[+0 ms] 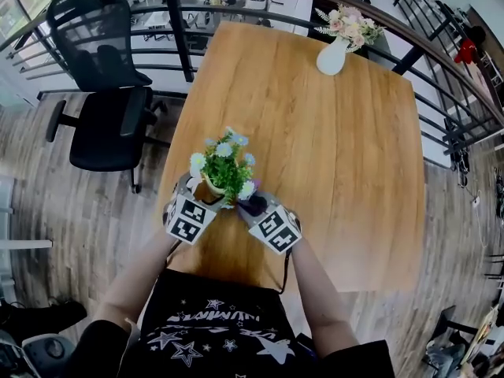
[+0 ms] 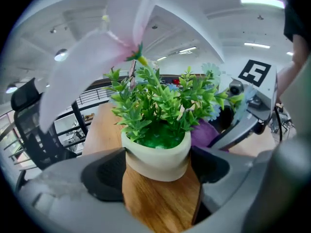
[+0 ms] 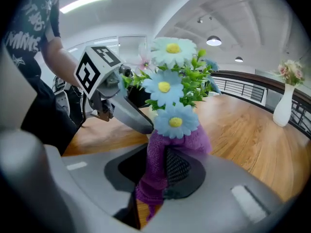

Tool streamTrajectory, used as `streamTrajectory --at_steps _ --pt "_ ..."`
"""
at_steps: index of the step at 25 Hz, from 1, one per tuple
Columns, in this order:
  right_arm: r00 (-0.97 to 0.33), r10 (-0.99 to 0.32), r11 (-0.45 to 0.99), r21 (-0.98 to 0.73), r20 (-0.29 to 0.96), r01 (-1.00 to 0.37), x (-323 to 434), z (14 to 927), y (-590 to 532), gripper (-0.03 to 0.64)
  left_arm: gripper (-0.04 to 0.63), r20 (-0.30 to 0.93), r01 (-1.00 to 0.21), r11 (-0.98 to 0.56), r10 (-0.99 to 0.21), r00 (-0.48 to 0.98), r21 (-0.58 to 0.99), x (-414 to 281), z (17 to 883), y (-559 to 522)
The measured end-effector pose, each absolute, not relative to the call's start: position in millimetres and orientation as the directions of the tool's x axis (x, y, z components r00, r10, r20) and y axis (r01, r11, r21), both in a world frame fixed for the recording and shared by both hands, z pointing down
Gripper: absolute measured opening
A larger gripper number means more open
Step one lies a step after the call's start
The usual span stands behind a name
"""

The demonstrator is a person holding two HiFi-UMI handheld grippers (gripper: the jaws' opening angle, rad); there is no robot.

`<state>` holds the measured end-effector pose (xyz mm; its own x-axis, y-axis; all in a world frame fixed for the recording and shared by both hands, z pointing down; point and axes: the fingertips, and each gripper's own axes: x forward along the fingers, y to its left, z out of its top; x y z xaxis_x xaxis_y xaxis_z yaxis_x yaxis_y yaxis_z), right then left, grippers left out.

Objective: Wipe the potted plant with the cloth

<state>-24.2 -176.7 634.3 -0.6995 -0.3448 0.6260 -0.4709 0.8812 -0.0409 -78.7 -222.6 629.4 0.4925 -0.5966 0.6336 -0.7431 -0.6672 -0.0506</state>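
A small potted plant [image 1: 226,168] with green leaves and pale blue and white flowers stands near the front edge of the wooden table [image 1: 339,148]. My left gripper [image 1: 198,195] grips its cream pot [image 2: 156,155], one jaw on each side. My right gripper [image 1: 250,205] is shut on a purple cloth [image 3: 163,166] and holds it against the plant's right side, just under a blue flower [image 3: 175,121]. In the head view the cloth [image 1: 253,205] shows as a dark purple patch beside the leaves.
A white vase of pink flowers [image 1: 339,42] stands at the table's far edge. A black office chair [image 1: 106,93] sits left of the table. A curved railing [image 1: 441,69] runs behind the table. The person's body is close to the table's front edge.
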Motion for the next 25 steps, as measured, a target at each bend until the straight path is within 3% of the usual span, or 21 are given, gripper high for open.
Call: streamTrajectory --at_steps 11,25 --pt "-0.671 -0.363 0.855 -0.054 0.646 -0.515 -27.6 638.5 -157.8 0.086 0.430 0.614 -0.831 -0.554 -0.671 0.416 -0.043 -71.3 632.5 -211.5" --pt "-0.549 -0.444 0.788 0.018 0.709 -0.615 1.0 638.2 -175.0 0.087 0.430 0.633 -0.695 -0.719 -0.535 0.559 0.006 -56.8 631.0 -168.0"
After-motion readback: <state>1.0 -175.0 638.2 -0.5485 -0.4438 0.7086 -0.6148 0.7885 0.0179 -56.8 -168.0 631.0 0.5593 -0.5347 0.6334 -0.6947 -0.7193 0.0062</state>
